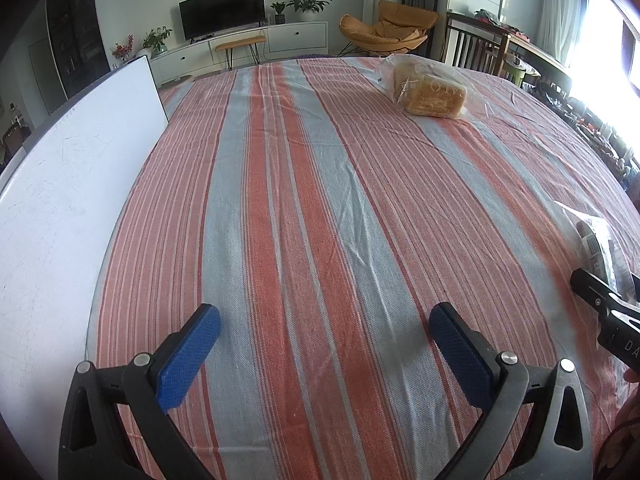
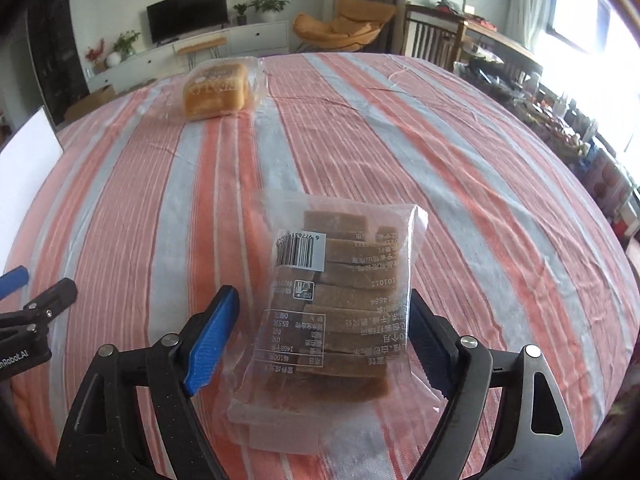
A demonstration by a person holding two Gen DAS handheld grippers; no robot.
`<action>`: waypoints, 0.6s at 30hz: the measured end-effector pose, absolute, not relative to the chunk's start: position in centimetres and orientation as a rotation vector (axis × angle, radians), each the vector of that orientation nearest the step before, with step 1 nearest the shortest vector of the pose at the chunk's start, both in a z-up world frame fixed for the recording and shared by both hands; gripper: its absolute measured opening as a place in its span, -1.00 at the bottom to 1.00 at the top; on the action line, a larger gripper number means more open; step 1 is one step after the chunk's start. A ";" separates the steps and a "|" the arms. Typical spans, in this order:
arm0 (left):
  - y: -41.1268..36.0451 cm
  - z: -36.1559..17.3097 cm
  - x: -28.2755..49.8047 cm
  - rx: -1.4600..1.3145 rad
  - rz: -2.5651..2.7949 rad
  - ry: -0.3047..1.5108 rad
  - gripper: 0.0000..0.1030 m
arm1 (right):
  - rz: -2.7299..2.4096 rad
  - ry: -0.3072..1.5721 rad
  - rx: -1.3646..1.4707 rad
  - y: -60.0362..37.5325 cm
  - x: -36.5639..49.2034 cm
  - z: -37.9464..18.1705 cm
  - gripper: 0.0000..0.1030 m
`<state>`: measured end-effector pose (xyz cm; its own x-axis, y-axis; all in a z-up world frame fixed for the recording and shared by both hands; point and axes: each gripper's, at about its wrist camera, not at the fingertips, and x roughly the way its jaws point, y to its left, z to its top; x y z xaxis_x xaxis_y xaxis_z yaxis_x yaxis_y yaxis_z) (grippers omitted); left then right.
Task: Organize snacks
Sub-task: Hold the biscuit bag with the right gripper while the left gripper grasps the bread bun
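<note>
Striped cloth over the bench (image 2: 500, 168). Right tool (image 2: 320, 344) spread around the brown-slice packet (image 2: 340, 292), unpinched; left tool (image 1: 326, 344) spread, empty, waiting.

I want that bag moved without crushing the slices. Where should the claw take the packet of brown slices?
Grip the packet of brown slices across its two long edges, approaching from its near end. It lies flat, and the right claw already straddles it.

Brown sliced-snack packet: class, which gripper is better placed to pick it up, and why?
Right. The right gripper already straddles the brown snack packet, jaws open either side. The left gripper is open over bare striped cloth.
</note>
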<state>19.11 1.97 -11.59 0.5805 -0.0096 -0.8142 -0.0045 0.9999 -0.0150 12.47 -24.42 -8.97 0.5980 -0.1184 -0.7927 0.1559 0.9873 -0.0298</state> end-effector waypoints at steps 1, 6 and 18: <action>2.0 -11.6 19.1 -0.016 -0.003 0.952 1.00 | -0.150 0.916 0.053 -24.6 12.5 -9.0 0.71; 2.0 -11.6 19.1 -0.016 -0.003 0.952 1.00 | -0.150 0.921 0.036 -24.2 12.7 -9.2 0.75; 2.0 -11.6 19.1 -0.016 -0.003 0.952 1.00 | -0.151 0.921 0.035 -24.3 12.6 -9.2 0.75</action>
